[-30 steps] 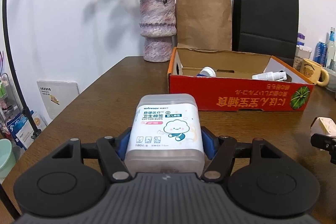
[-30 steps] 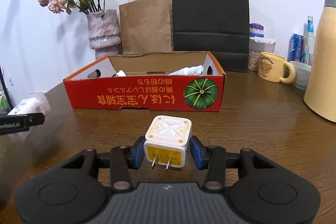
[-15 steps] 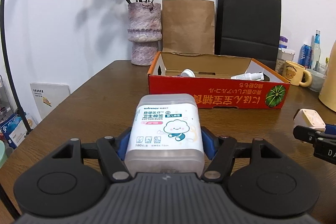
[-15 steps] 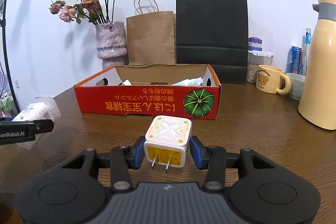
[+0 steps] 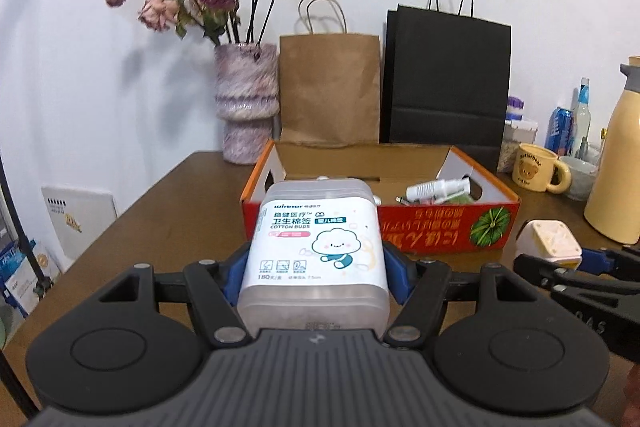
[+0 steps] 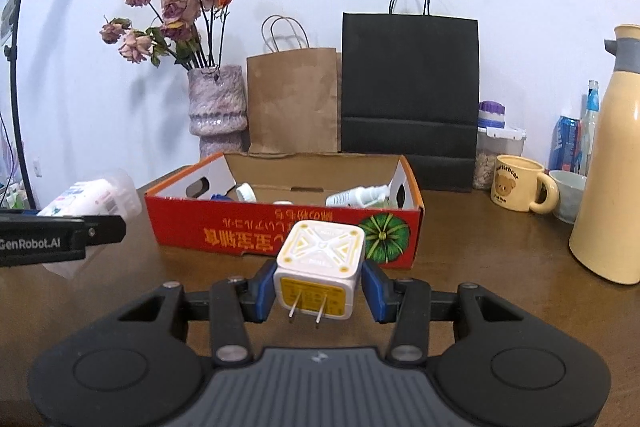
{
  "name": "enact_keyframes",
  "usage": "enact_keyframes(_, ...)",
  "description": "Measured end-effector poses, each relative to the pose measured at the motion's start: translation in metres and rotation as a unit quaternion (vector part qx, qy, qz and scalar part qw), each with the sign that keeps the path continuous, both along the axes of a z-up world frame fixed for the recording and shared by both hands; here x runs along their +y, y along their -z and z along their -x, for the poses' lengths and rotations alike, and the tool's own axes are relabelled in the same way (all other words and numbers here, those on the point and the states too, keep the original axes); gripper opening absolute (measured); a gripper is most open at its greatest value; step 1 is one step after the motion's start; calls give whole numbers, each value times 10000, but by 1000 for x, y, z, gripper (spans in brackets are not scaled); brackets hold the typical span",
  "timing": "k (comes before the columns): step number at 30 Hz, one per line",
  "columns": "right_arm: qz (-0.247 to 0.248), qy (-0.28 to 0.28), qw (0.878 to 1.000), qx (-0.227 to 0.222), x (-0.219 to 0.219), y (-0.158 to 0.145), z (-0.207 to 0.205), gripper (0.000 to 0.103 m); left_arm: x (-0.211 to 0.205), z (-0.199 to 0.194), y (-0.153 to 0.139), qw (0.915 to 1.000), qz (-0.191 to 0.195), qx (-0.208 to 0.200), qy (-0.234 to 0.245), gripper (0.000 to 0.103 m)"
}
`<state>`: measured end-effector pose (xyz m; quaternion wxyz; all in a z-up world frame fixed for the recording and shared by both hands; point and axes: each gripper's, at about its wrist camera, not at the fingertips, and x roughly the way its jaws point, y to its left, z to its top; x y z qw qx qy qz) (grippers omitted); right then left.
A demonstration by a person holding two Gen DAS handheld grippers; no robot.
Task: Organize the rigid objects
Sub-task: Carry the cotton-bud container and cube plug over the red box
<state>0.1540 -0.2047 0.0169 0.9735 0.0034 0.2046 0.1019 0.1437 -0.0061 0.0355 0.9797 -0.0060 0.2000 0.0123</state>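
My left gripper (image 5: 314, 273) is shut on a clear cotton-bud box (image 5: 316, 251) with a white label, held above the wooden table in front of the red cardboard box (image 5: 448, 227). My right gripper (image 6: 318, 285) is shut on a white cube plug adapter (image 6: 320, 267) with its two prongs toward the camera, also in front of the red box (image 6: 240, 231). The adapter shows at the right of the left wrist view (image 5: 548, 241). The cotton-bud box shows at the left of the right wrist view (image 6: 92, 195). A white spray bottle (image 5: 436, 189) and other small items lie in the red box.
Behind the red box stand a vase of dried roses (image 5: 246, 103), a brown paper bag (image 5: 330, 89) and a black paper bag (image 5: 446, 83). At the right are a bear mug (image 6: 520, 183), a small bowl (image 6: 568, 195), a tall cream flask (image 6: 612, 155), a can and bottles.
Both grippers have risen with their objects, so I now look down into the red box. The two grippers have come closer to each other.
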Motion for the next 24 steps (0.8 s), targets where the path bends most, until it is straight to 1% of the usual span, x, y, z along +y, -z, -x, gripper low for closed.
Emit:
enact_keyframes(9,52,-19,9999,-107,7,-14,-23,44,-9,-25,-14,9999,47,-73,-62,67)
enact_keyframes(24,42,-40,9997,-228,17,-27,-70,44,-10,-73,-27,9994,203,-119,-264,67)
